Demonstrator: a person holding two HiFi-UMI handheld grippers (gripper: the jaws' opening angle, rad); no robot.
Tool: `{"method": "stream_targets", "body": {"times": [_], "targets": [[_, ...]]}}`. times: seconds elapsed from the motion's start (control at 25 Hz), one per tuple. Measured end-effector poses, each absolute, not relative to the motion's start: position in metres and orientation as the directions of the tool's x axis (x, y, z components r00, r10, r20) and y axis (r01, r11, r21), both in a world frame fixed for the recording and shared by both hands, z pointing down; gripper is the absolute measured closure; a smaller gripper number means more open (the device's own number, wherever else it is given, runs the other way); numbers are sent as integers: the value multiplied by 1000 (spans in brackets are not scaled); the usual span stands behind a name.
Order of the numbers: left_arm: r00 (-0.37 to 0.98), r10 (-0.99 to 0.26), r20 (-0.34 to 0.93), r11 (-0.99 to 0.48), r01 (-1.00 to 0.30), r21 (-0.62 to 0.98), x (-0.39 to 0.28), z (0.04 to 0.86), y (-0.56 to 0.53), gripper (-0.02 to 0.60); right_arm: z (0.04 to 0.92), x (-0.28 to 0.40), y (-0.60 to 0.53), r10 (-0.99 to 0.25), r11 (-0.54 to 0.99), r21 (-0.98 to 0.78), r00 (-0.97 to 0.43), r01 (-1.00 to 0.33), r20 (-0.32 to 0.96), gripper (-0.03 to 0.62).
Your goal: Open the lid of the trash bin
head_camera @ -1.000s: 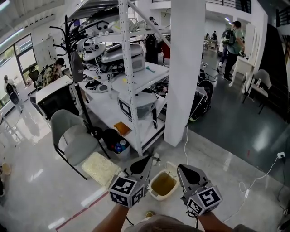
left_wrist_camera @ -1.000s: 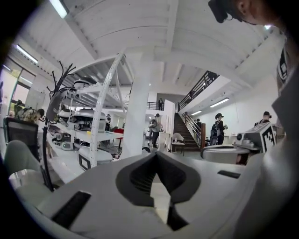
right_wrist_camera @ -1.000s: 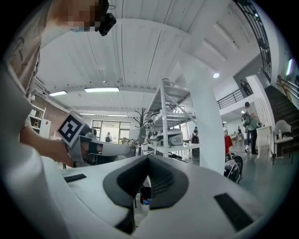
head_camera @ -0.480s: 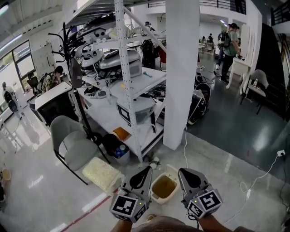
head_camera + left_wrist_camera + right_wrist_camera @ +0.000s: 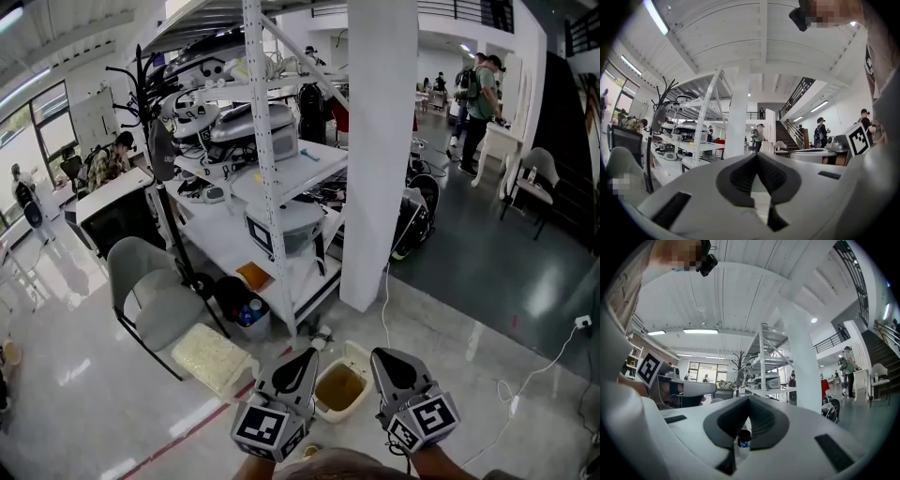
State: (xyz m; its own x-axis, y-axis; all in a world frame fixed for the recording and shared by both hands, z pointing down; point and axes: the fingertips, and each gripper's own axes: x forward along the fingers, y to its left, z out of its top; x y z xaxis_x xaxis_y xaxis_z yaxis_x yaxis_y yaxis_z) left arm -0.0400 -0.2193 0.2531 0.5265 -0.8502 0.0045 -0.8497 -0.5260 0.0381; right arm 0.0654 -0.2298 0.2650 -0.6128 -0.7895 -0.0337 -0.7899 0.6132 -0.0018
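The trash bin [image 5: 325, 405] is small and white and stands on the floor between my two grippers in the head view. Its top shows a yellowish-brown inside, and a white lid part [image 5: 357, 352] rises at its far edge. My left gripper [image 5: 309, 354] hangs just left of the bin, and my right gripper [image 5: 378, 355] just right of it. Both are above the floor and touch nothing. The left gripper [image 5: 757, 155] has its jaws closed tip to tip with nothing held. The right gripper [image 5: 749, 397] is shut and empty as well.
A white shelf rack [image 5: 270, 187] and a white pillar [image 5: 375, 150] stand behind the bin. A grey chair [image 5: 150, 291], a black bucket with bottles [image 5: 242, 305] and a pale mat [image 5: 211, 356] lie to the left. A white cable [image 5: 534, 370] crosses the floor on the right.
My left gripper has come down and back toward me beside the bin. The right gripper has barely moved. The bin looks the same.
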Motion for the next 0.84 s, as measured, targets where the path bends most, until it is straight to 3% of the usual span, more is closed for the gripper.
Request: {"method": "stream_targets", "body": {"times": [0.84], "targets": [[501,-864,37,-498,-864,66,-38,274,-220,591,283,73,-237,-769,639,-29,-639,-769,3,574]]}}
